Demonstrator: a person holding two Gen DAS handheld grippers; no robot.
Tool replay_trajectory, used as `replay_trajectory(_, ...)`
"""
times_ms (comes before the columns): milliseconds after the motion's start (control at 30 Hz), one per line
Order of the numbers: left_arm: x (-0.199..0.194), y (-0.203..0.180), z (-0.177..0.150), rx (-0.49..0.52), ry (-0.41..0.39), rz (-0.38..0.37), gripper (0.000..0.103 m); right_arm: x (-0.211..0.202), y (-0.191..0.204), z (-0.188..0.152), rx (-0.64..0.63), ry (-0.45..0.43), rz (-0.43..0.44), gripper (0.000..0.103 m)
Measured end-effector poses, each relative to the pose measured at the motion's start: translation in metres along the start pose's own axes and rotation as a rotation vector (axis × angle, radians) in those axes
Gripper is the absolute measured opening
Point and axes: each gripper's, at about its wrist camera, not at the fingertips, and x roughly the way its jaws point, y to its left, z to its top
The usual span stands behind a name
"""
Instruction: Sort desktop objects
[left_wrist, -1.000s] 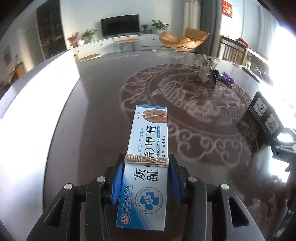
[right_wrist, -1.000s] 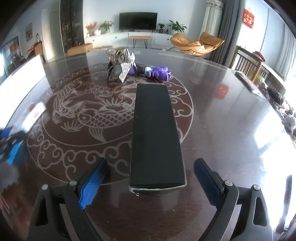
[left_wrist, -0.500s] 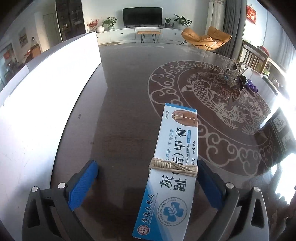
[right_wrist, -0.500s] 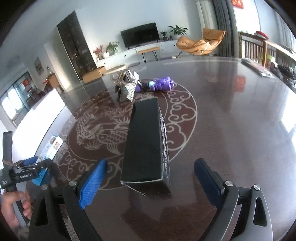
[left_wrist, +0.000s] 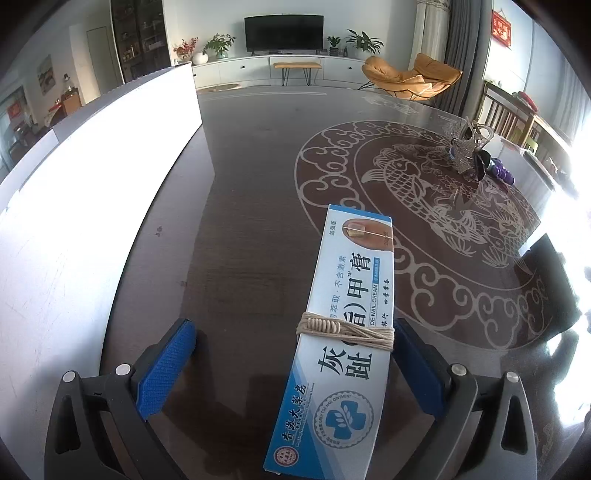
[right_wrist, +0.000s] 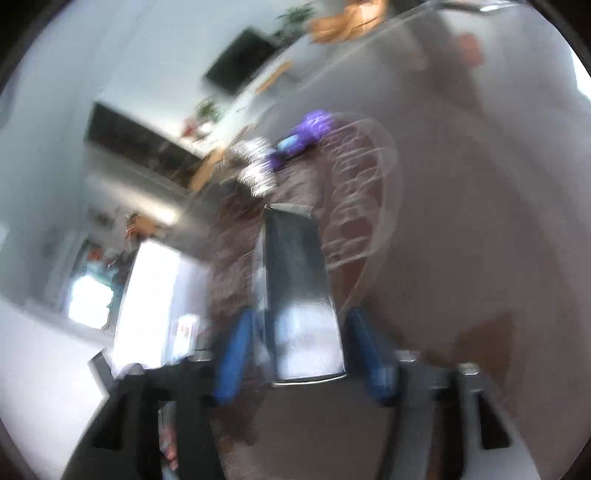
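While your left gripper (left_wrist: 291, 363) fingers are standing apart around the nail cream box (left_wrist: 343, 328), lying on the desk (left_wrist: 255, 206) against the right finger, back straight out. Blur is smearing your right gripper (right_wrist: 301, 356); fingers are flanking the black box (right_wrist: 299, 291), contact unclear.

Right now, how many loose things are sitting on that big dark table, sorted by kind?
Boxes: 2, the blue and white nail cream box and the black box
Glittery silver high-heeled shoe: 1
Purple toy: 1
Total: 4

The white board along the left edge is not counted.
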Motion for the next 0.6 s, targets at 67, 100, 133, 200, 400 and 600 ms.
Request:
replay_trajectory(67, 0.0, 0.001, 0.001, 0.0, 0.0, 0.0, 0.103, -0.013, -0.001, 0.003, -0.031, -0.038, -0.072, 0.09)
replay_trajectory(100, 0.0, 0.001, 0.0, 0.0, 0.0, 0.0, 0.103, -0.018, 0.002, 0.002, -0.059, -0.053, -0.087, 0.091)
replay_trajectory(133, 0.0, 0.001, 0.001, 0.0, -0.001, 0.0, 0.103, -0.02, 0.007, 0.002, -0.096, -0.053, -0.098, 0.092)
replay_trajectory(200, 0.0, 0.001, 0.0, 0.0, -0.001, 0.0, 0.103, -0.017, 0.025, -0.001, -0.194, -0.037, -0.135, 0.092)
replay_trajectory(400, 0.0, 0.002, 0.0, 0.0, -0.001, 0.0, 0.103, 0.043, 0.078, -0.024, -0.547, 0.113, -0.354, 0.096)
replay_trajectory(600, 0.0, 0.001, 0.001, 0.001, -0.001, -0.002, 0.103, 0.064, 0.085, -0.039, -0.634, 0.072, -0.44, 0.103)
